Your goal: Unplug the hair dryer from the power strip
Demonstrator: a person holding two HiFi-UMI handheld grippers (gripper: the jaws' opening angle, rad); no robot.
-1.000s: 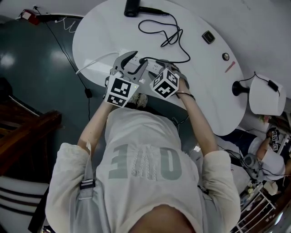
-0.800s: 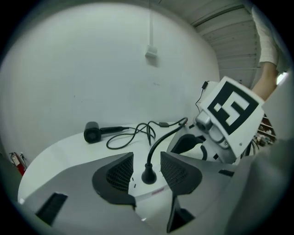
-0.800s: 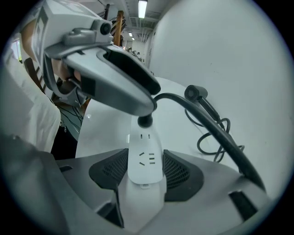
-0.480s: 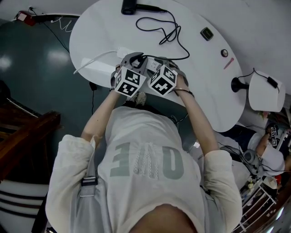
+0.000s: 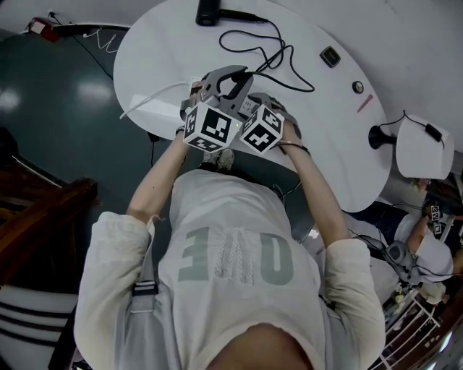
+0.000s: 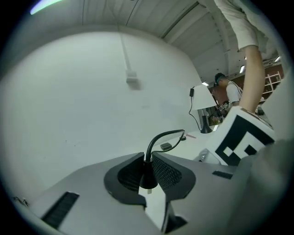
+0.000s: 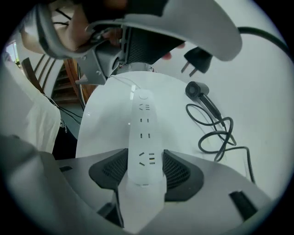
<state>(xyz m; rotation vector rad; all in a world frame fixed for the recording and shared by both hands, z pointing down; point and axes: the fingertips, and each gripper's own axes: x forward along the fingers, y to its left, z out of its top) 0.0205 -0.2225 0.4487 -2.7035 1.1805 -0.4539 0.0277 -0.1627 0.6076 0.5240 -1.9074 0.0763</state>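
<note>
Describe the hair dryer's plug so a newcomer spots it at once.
On the white oval table, find the white power strip at the near edge. The plug is the small black piece just above it, between the left gripper's jaws, which have just been closing on it. Only it has bare prongs and a black cord running to the hair dryer.

Hair dryer — cut off by the head view's top edge; power strip mostly hidden there behind the marker cubes.

The hair dryer lies at the table's far edge, its plug off the nearer power strip.
</note>
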